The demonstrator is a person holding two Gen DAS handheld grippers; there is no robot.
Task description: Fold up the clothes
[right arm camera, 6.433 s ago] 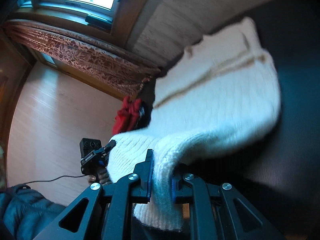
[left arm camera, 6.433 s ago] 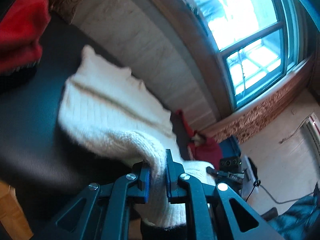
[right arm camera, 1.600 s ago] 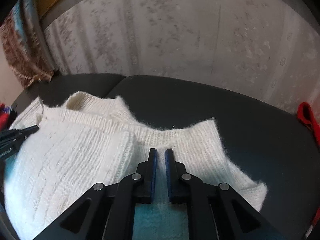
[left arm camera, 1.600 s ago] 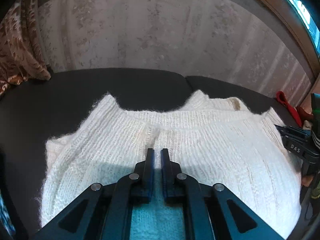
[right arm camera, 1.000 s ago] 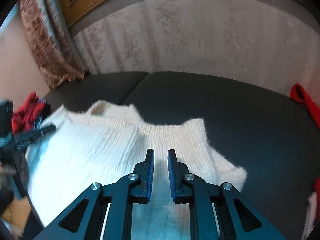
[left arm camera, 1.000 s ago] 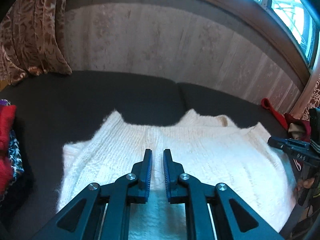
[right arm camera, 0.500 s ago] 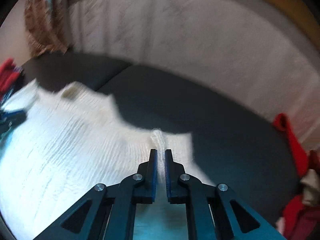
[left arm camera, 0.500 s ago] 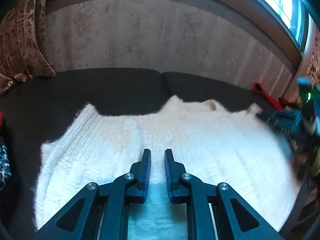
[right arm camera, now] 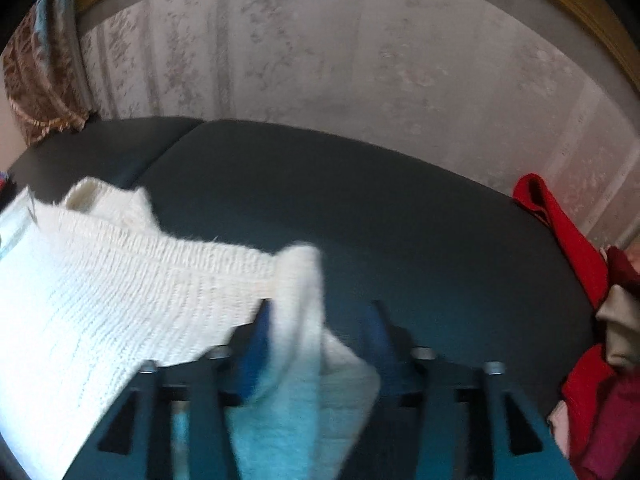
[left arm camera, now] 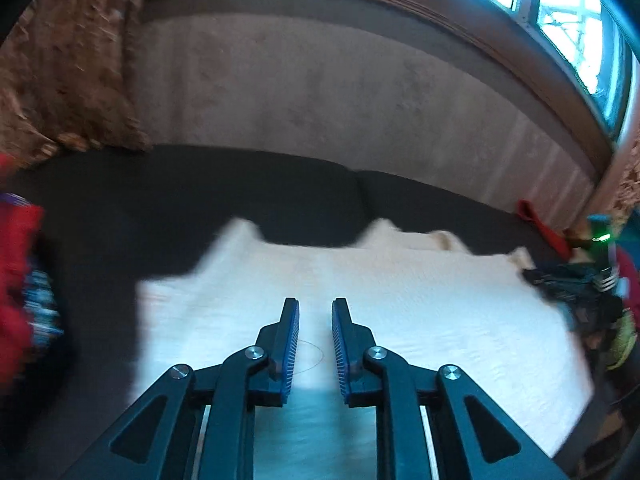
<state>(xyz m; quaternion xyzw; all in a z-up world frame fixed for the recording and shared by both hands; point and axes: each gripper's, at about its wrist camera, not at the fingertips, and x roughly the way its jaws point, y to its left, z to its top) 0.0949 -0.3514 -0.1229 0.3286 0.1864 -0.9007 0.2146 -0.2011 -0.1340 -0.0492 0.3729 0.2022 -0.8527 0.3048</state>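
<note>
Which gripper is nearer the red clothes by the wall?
Right. The right gripper works at the sweater's near corner beside the red clothes; the left gripper is farther off.

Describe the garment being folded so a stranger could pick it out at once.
Look at the dark cushioned seat below the pale patterned wall. The white knit sweater lies spread flat across it, under both pairs of tongs. It is the only white, ribbed knit there; the clothes at the seat's ends are red.
</note>
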